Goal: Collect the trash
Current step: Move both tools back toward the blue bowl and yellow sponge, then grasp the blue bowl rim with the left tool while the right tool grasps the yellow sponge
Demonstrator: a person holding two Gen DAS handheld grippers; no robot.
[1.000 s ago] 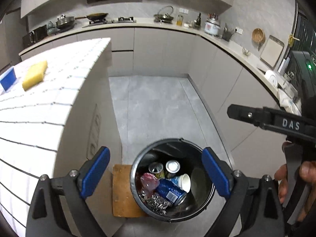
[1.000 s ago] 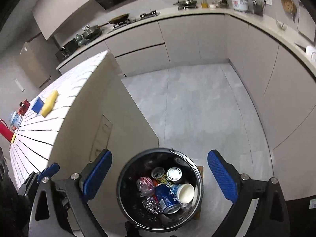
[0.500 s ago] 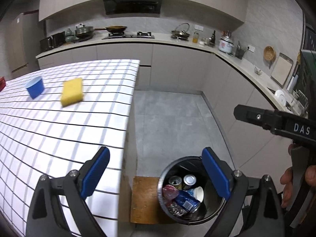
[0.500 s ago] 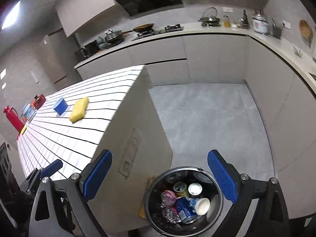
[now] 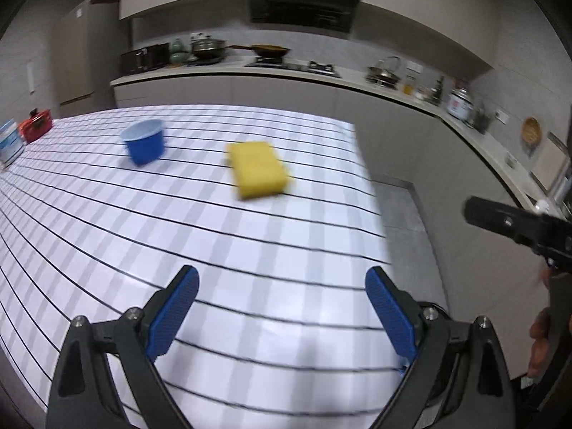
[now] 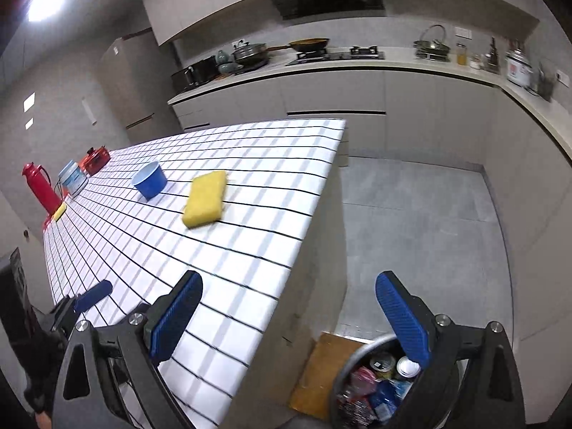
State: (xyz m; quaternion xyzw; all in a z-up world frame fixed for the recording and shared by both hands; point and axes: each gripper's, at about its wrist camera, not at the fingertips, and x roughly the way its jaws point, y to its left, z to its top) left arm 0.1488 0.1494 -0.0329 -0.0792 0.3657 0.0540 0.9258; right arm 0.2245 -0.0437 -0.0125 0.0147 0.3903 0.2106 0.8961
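Observation:
My left gripper (image 5: 282, 293) hangs open and empty over the white tiled island top (image 5: 178, 250). My right gripper (image 6: 287, 298) is open and empty too, above the island's right edge. On the floor beside the island stands the round black trash bin (image 6: 348, 368), holding cans, a blue can and crumpled wrappers (image 6: 375, 389); the right finger covers part of it. On the island lie a yellow sponge (image 5: 257, 169) (image 6: 205, 198) and a blue cup (image 5: 144, 141) (image 6: 150, 179), both well ahead of the grippers. The right gripper's body (image 5: 518, 223) shows at the right of the left wrist view.
A wooden board (image 6: 318, 375) lies on the floor by the bin. At the island's far left stand a red flask (image 6: 39, 187), a white-blue tin (image 6: 71, 177) and a red pot (image 6: 95, 159). A counter (image 6: 357, 64) with pots and a stove runs along the back and right walls.
Both grippers have swung left and up, from over the bin to over the island top. The bin has slid out of the left view and to the lower right of the right view. Both jaws stayed wide.

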